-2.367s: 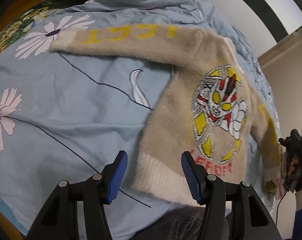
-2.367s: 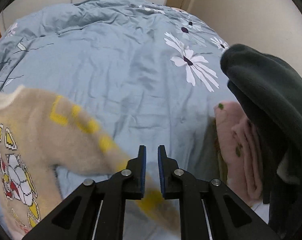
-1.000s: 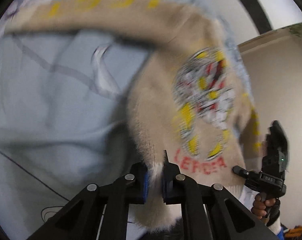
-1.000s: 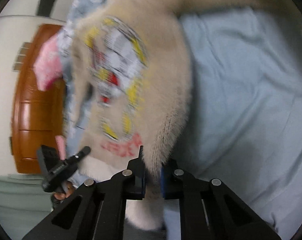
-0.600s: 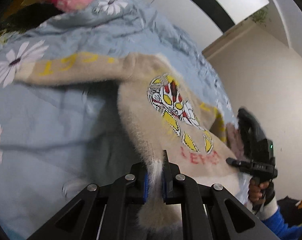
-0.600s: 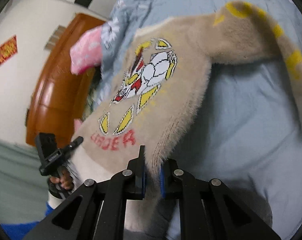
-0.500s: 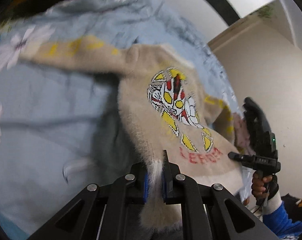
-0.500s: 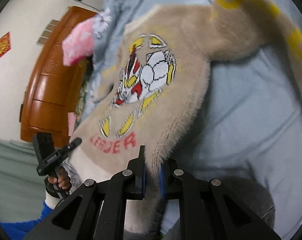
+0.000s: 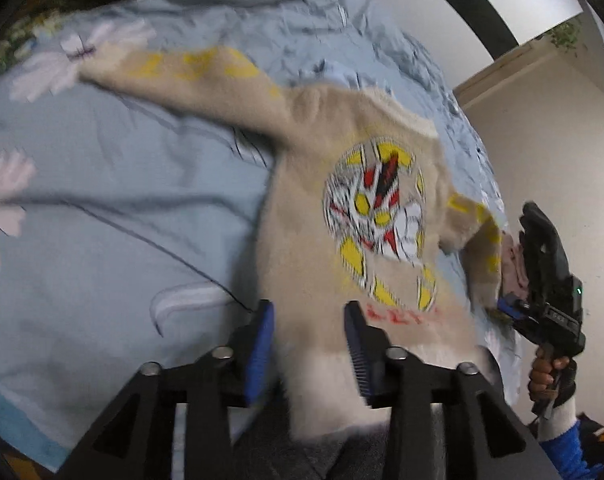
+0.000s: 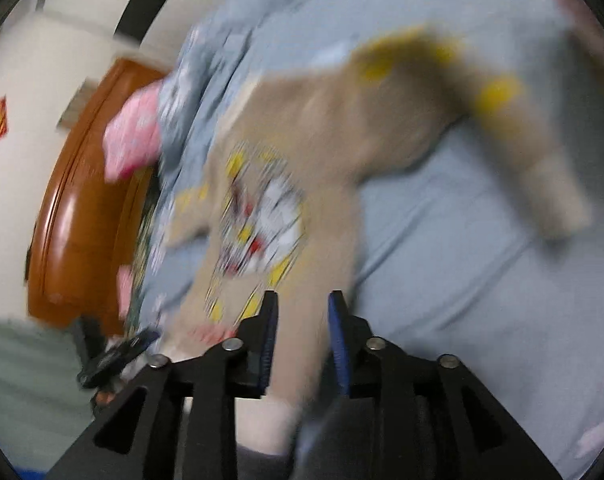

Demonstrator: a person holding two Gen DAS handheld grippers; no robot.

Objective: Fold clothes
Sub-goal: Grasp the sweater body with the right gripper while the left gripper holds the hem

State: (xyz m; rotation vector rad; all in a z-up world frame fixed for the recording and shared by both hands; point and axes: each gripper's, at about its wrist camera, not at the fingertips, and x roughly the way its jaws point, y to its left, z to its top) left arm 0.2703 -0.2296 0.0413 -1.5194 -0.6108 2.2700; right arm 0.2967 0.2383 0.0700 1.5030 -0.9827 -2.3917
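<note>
Left claw (image 9: 308, 334): jaws parted, having just been opening; the cream hem of the beige sweater (image 9: 342, 208) lies between the blue pads (image 9: 262, 344) without being pressed. Right claw (image 10: 302, 330): jaws likewise parted and just opened, the opposite hem corner of the sweater between them, loose; this view is blurred. In the left wrist view the right claw also appears at the right edge, held in a hand (image 9: 546, 372) with a blue sleeve (image 9: 562, 448). The sweater lies face up on the bed, over a light blue duvet (image 9: 102, 208) with white flowers; its hem is nearest, its printed figure at mid-body, one yellow-lettered sleeve stretched far left, the other bent down at the right bed edge. Bare duvet extends left of the sweater. Beyond: a pink pillow (image 10: 132, 140), a wooden headboard (image 10: 78, 216), and pale walls.
</note>
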